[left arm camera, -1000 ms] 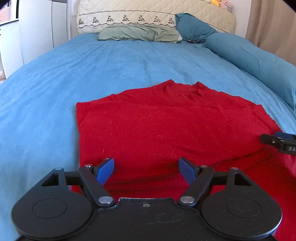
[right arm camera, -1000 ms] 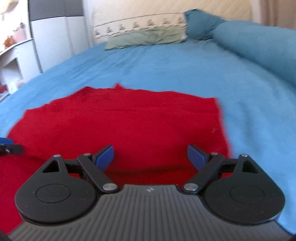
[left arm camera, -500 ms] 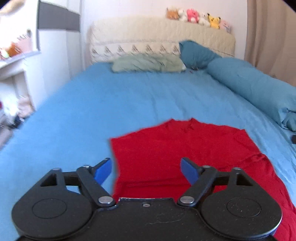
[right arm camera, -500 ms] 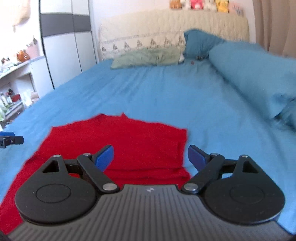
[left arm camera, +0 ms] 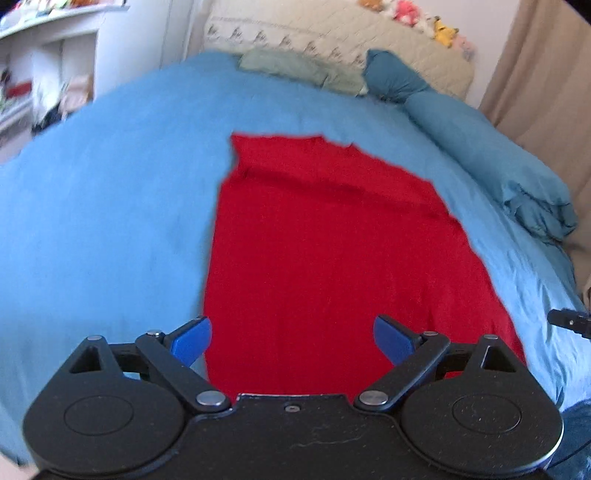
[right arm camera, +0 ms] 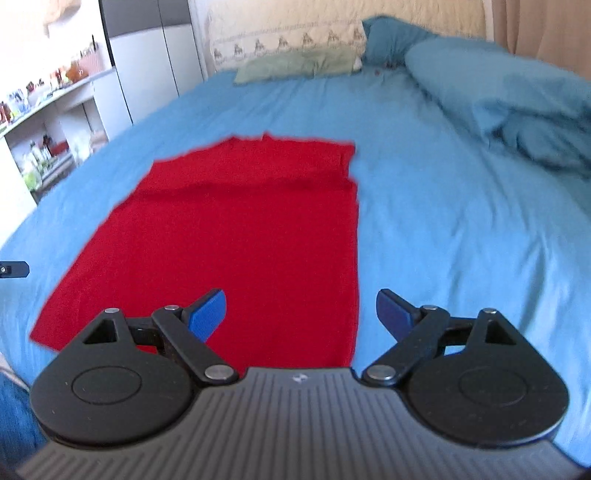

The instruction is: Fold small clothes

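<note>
A red garment (left arm camera: 325, 258) is seen spread flat on the blue bed (left arm camera: 110, 206), its long sides running toward the headboard (right arm camera: 288, 33). A fold line is visible across its far part, and a small notch is seen in the far edge. In the left wrist view the garment's left edge is lined up just inside the left finger; in the right wrist view its right edge runs between the two fingers.

The left claw (left arm camera: 292, 338) is held spread wide above the near end of the garment, and nothing is pinched between its blue pads (left arm camera: 192, 339). The right claw (right arm camera: 301, 312) is likewise held wide apart, with nothing gripped; its left pad is seen over the red cloth and its right pad over the blue sheet. Whether either claw touches the cloth cannot be told.

A tip of the right claw is seen at the right edge of the left view, beside the garment over the sheet. A tip of the left claw is seen at the left edge of the right view.

A green pillow (right arm camera: 295, 62) and a teal pillow (right arm camera: 388, 37) are laid against the headboard. A rolled blue duvet (right arm camera: 509, 99) is laid along the right side of the bed. Shelves (right arm camera: 48, 122) with small items stand to the left.
</note>
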Demonstrator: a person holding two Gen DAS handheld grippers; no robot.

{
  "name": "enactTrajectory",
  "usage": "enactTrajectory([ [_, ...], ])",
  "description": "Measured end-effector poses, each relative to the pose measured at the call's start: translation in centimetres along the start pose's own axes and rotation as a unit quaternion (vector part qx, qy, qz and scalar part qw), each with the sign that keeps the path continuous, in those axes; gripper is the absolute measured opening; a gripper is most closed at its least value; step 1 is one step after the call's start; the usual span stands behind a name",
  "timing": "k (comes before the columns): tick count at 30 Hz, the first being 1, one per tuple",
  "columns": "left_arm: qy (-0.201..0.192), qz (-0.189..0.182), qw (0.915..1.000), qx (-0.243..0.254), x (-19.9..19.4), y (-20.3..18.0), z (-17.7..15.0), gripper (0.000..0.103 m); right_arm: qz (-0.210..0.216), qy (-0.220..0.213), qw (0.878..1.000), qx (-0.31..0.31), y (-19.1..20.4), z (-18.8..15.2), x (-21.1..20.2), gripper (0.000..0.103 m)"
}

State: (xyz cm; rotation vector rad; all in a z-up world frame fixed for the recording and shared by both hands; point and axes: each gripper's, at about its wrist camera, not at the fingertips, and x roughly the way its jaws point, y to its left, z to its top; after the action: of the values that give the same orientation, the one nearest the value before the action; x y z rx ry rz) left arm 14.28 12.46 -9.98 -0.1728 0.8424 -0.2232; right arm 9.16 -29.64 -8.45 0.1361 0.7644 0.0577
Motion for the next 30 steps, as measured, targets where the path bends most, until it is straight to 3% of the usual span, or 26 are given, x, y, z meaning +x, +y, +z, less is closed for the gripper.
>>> enactTrajectory([
  [6, 0.025, 0.02, 0.9994, -0.012, 1.3, 0.7, -2.4, 0.095, -0.022, 0.045, 0.997, 0.058, -1.1, -5.1, 0.8, 0.102],
  [12, 0.042, 0.031, 0.9986, -0.012, 3.0, 1.0, -3.5, 0.074, -0.03, 0.055, 0.994, 0.084, -1.6, -6.9, 1.7, 0.098],
  [14, 0.04, 0.04, 0.9983, -0.013, 3.2, 1.2, -3.8, 0.068, -0.03, 0.061, 0.994, 0.087, -1.6, -7.1, 2.1, 0.087],
  [21, 0.036, 0.053, 0.998, -0.002, 3.0, 1.7, -4.8, 0.053, -0.029, 0.063, 0.995, 0.075, -1.0, -7.2, 3.1, 0.069],
  [23, 0.038, 0.056, 0.9977, 0.001, 3.1, 1.9, -4.8, 0.045, -0.023, 0.065, 0.995, 0.068, -0.5, -7.2, 3.3, 0.054],
  [28, 0.045, 0.053, 0.9976, -0.001, 3.2, 2.2, -4.7, 0.033, -0.019, 0.063, 0.995, 0.072, 0.0, -7.3, 3.6, 0.036],
  [30, 0.049, 0.051, 0.9975, -0.002, 3.1, 2.2, -4.7, 0.021, -0.017, 0.061, 0.995, 0.079, -0.1, -7.2, 3.7, 0.028],
])
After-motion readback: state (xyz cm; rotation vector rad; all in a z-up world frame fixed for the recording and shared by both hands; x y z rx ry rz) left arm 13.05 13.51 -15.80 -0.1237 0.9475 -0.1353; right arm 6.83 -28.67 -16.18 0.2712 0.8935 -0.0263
